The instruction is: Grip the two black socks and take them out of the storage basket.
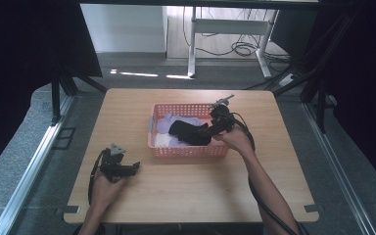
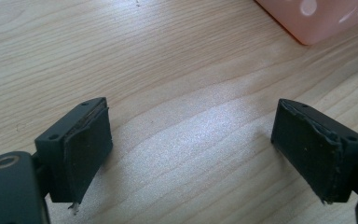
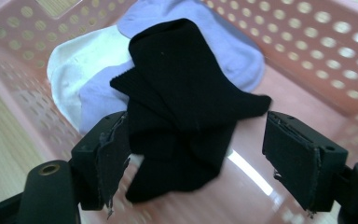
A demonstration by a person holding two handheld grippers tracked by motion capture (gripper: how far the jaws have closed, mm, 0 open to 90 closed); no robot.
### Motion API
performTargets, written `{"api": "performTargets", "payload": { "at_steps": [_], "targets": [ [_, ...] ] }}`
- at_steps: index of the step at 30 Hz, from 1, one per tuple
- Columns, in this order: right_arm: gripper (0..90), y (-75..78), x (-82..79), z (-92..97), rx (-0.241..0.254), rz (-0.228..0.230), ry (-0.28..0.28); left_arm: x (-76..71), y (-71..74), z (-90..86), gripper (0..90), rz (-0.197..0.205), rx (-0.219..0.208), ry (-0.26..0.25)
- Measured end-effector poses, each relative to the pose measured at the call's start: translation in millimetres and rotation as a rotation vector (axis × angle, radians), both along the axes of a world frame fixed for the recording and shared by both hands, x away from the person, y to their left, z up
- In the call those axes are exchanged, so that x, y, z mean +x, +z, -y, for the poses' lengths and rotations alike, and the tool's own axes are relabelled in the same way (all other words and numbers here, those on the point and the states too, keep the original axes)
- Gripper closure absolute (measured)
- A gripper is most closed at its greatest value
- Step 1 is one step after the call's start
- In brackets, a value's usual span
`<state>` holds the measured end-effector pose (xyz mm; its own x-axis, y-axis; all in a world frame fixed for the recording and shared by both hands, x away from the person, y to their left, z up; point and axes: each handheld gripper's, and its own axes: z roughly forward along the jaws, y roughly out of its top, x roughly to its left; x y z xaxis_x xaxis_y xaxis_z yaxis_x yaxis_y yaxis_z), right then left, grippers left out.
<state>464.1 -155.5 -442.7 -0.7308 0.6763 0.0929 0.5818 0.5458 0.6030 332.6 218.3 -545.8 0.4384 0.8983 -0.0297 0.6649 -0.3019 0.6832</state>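
A pink perforated basket [image 1: 188,149] stands in the middle of the wooden table [image 1: 186,196]. In it lie a black sock [image 1: 188,131], a lilac sock [image 1: 176,120] and a white sock [image 1: 160,140]. My right gripper [image 1: 208,133] reaches into the basket from the right. In the right gripper view its jaws [image 3: 196,135] stand open on either side of the crumpled black sock [image 3: 182,107], which lies over the lilac sock [image 3: 223,42] and the white sock [image 3: 79,65]. My left gripper [image 1: 136,166] rests open at the table's front left, with bare wood between its jaws [image 2: 191,126].
One corner of the basket [image 2: 321,18] shows at the top right of the left gripper view. Metal rails and dark curtains flank the table. A white desk frame [image 1: 227,29] with cables stands on the floor beyond the far edge.
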Motion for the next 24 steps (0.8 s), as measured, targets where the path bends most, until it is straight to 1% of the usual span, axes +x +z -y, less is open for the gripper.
{"api": "performTargets", "payload": {
  "at_steps": [2,5,6,7,9,12,13,14,15,16,17,18,19,20,21,22,23,24],
  "targets": [
    [23.3,-0.8,0.7,-1.9,0.001,-0.002,0.002,0.0,0.0,0.0,11.8,0.0,0.0,0.0],
    [23.3,-6.8,5.6,-14.9,-0.002,-0.011,0.014,0.0,0.0,0.0,11.8,0.0,0.0,0.0],
    [23.3,-8.8,7.1,-19.0,-0.007,-0.014,0.017,0.0,0.0,0.0,11.8,0.0,0.0,0.0],
    [23.4,-13.0,10.1,-27.3,-0.018,-0.025,0.026,0.0,0.0,0.0,11.8,0.0,0.0,0.0],
    [23.4,-14.7,11.0,-30.2,-0.02,-0.028,0.031,0.0,0.0,-0.1,11.8,0.0,0.0,-0.001],
    [25.2,-22.6,14.7,-42.5,-0.046,-0.04,0.041,0.0,0.0,-0.1,11.8,0.0,0.0,-0.001],
    [27.3,-28.0,17.3,-49.5,-0.073,-0.051,0.047,0.0,0.0,0.0,11.7,0.0,0.0,-0.001],
    [27.3,-28.0,17.3,-49.5,-0.073,-0.051,0.047,0.0,0.0,0.0,11.7,0.0,0.0,-0.001],
    [31.2,-33.2,18.7,-56.0,-0.096,-0.062,0.055,0.0,0.0,0.0,11.7,0.0,0.0,-0.001],
    [31.2,-33.2,18.7,-56.0,-0.096,-0.062,0.055,0.0,0.0,0.0,11.7,0.0,0.0,0.0],
    [38.4,-35.7,20.2,-60.7,-0.144,-0.068,0.045,0.0,0.0,0.0,11.7,0.0,0.0,0.0],
    [38.4,-35.7,20.2,-60.7,-0.144,-0.068,0.045,0.0,0.0,-0.1,11.7,0.0,0.0,-0.001],
    [42.2,-36.2,20.8,-62.3,-0.153,-0.072,0.049,0.0,0.0,-0.1,11.7,0.0,0.0,-0.001],
    [48.3,-36.7,21.5,-63.4,-0.154,-0.082,0.057,0.1,0.0,-0.1,11.7,0.0,0.0,-0.001],
    [63.0,-37.3,22.4,-65.3,-0.181,-0.088,0.053,0.0,0.0,0.0,11.7,0.0,0.0,-0.001],
    [63.0,-37.3,22.4,-65.3,-0.181,-0.088,0.053,0.0,0.0,0.0,11.7,0.0,0.0,-0.001],
    [73.5,-38.0,23.2,-65.9,-0.202,-0.094,0.044,0.0,0.0,0.0,11.7,0.0,0.0,-0.001],
    [73.5,-38.0,23.2,-65.9,-0.202,-0.094,0.044,0.0,0.0,0.0,11.7,0.0,0.0,-0.001]
  ]
}}
